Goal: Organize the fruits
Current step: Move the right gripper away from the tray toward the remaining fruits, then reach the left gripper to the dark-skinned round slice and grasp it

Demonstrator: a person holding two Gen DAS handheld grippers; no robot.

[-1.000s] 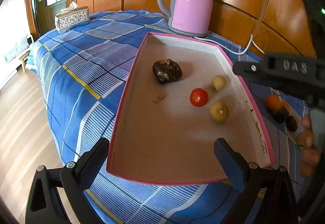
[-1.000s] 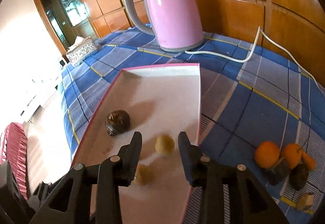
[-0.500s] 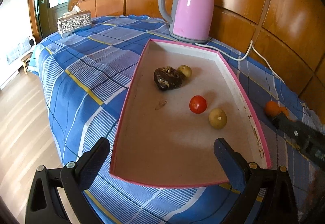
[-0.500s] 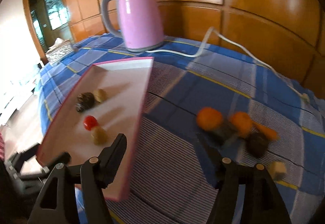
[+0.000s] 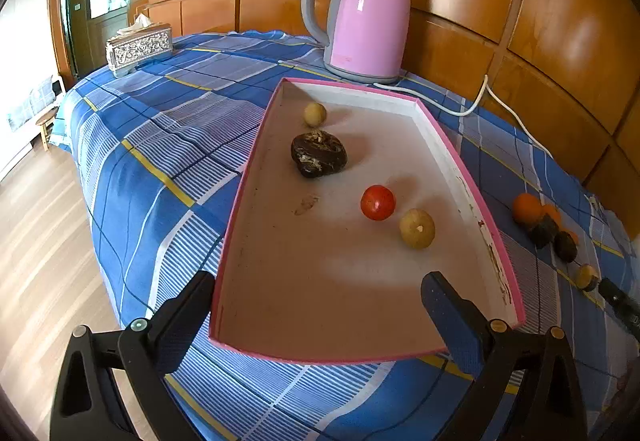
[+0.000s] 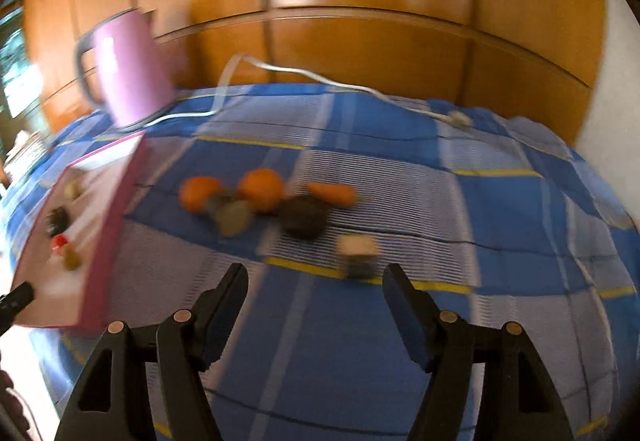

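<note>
A pink-rimmed tray (image 5: 430, 123) holds a red tomato (image 5: 377, 202), two small yellow-green fruits (image 5: 417, 228) (image 5: 315, 114) and a dark lumpy fruit (image 5: 319, 154). My left gripper (image 5: 316, 305) hovers open over the tray's near end, nothing between its fingers. In the blurred right wrist view, my right gripper (image 6: 315, 291) is open and empty over the blue checked cloth. Just beyond it lies a loose pile: two oranges (image 6: 261, 188) (image 6: 199, 193), a carrot (image 6: 332, 193), a dark round fruit (image 6: 303, 219), a pale green piece (image 6: 233, 217) and a small pale cube (image 6: 357, 249).
A pink kettle (image 5: 364, 17) with its white cord (image 5: 468, 109) stands behind the tray against the wood-panelled wall. A patterned tissue box (image 5: 138, 49) sits at the far left corner. The bed edge drops to wooden floor (image 5: 36, 241) on the left.
My right gripper opened, left the tray and swung right to the loose pile. The small yellow-green fruit it let go rolled to the tray's far end. The left gripper stayed put.
</note>
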